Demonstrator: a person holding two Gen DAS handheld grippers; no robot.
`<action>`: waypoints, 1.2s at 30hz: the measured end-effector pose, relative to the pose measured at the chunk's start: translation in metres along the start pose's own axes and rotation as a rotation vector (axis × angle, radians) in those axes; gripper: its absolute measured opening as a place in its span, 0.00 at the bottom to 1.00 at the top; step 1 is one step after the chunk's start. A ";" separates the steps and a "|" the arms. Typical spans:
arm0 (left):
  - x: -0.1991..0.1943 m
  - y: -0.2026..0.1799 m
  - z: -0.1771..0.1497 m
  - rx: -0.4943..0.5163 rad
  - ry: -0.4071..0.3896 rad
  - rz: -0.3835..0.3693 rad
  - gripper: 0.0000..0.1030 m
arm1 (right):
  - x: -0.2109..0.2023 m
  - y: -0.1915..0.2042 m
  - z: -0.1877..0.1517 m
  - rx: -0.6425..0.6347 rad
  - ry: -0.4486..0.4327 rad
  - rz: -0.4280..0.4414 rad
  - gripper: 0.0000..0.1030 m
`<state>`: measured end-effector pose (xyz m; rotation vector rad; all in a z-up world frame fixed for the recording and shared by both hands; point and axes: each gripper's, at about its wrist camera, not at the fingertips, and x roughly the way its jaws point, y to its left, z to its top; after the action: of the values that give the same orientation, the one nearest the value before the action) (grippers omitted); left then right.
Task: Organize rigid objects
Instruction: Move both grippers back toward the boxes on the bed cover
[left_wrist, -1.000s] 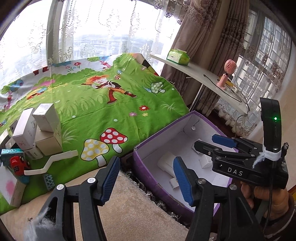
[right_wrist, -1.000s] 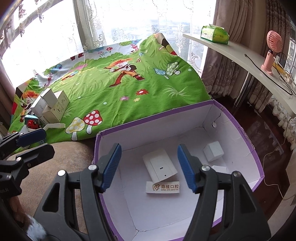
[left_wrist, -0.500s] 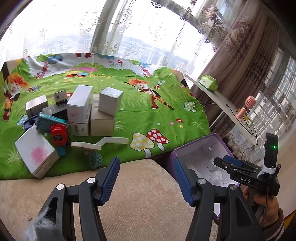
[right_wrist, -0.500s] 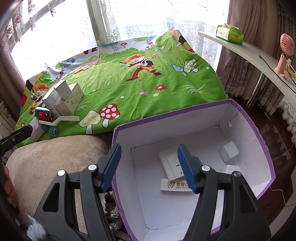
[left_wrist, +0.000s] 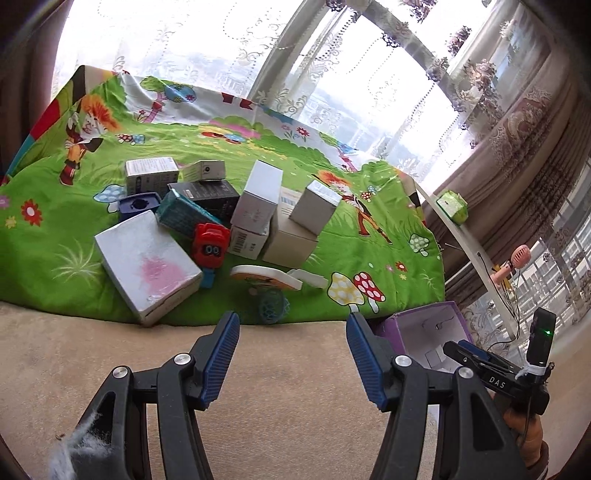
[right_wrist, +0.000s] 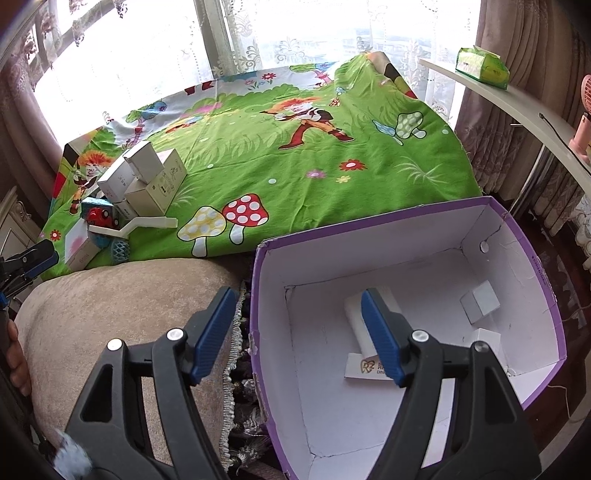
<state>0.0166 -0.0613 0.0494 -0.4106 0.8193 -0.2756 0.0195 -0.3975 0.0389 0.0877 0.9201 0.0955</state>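
A heap of small cartons (left_wrist: 258, 214) lies on the bedsheet (left_wrist: 369, 236) near its front edge, a toy car (left_wrist: 209, 248) among them. Right of the sheet stands an open box (right_wrist: 532, 258) holding three small boxes (right_wrist: 480, 301).

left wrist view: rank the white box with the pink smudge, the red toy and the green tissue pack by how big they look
1. white box with the pink smudge
2. red toy
3. green tissue pack, though it sits much farther away, so its true size is unsure

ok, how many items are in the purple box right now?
4: a flat white box mid-floor, a labelled strip in front of it, a small cube at right, another white box below it. The right hand-held gripper may hide more.
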 end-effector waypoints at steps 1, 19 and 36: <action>-0.001 0.004 0.000 -0.008 -0.001 0.002 0.59 | 0.001 0.003 0.001 -0.006 0.001 0.005 0.72; -0.007 0.031 -0.003 -0.082 -0.014 0.005 0.59 | 0.014 0.090 0.055 -0.242 -0.088 0.103 0.75; -0.002 0.022 0.026 0.027 -0.055 0.073 0.59 | 0.070 0.163 0.114 -0.552 -0.114 0.216 0.78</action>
<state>0.0364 -0.0347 0.0569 -0.3607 0.7740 -0.2071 0.1455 -0.2310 0.0712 -0.3181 0.7416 0.5357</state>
